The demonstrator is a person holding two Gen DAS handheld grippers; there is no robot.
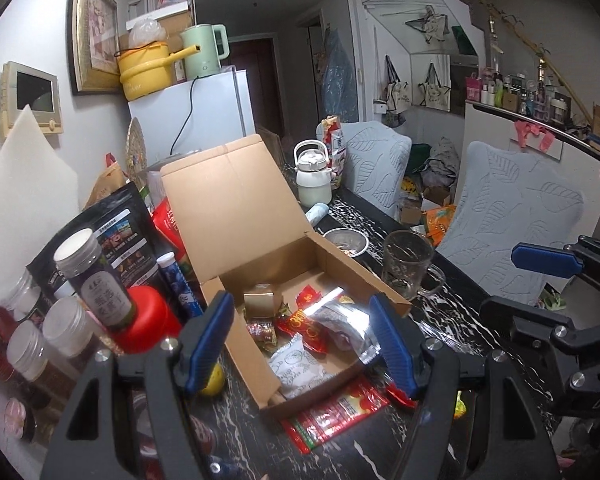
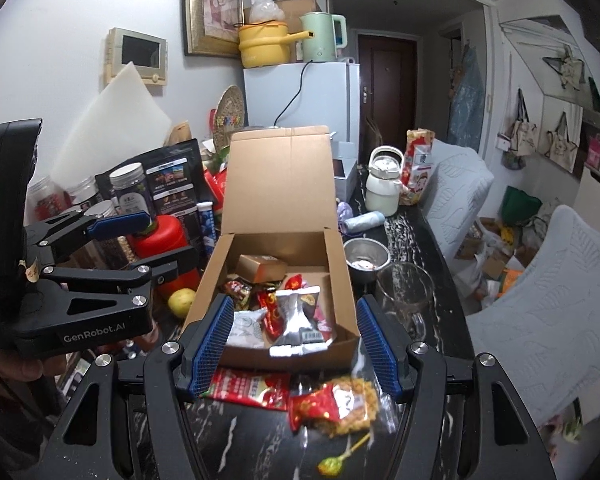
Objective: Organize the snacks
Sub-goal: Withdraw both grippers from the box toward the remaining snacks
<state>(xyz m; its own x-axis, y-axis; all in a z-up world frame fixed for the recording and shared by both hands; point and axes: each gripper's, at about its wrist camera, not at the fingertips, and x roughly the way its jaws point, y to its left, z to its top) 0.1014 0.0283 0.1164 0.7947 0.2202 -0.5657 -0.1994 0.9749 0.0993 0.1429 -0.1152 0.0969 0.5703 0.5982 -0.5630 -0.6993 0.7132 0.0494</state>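
Open brown cardboard box [image 2: 274, 264] with its lid flap tilted up and back, resting on the black white-veined marble table [image 2: 236, 436]. Inside: small gold carton [image 2: 260, 268] at the back, red wrapped candies [image 2: 272, 308] in the middle, white printed sachet [image 2: 246, 330] and crinkled silver foil pouch [image 2: 300, 320] at the near edge.

On the table just in front of the box: flat red snack packet [image 2: 248, 386], partly under the box's near wall, then a clear-and-red packet of golden crisp snack [image 2: 336, 402], and nearer the camera a green lollipop on a stick [image 2: 334, 464].

Right tongs [image 2: 296, 350] spread wide above these packets, gripping nothing. Left tongs [image 1: 300, 344] likewise wide open over the box's near corner, empty.

Beside the box to the right: clear glass mug [image 2: 404, 296] and small steel bowl [image 2: 364, 260]. To the left: yellow lemon [image 2: 182, 300], red plastic container [image 2: 162, 240], dark-labelled jar with silver lid [image 1: 96, 280], black stand-up pouch [image 2: 172, 184].
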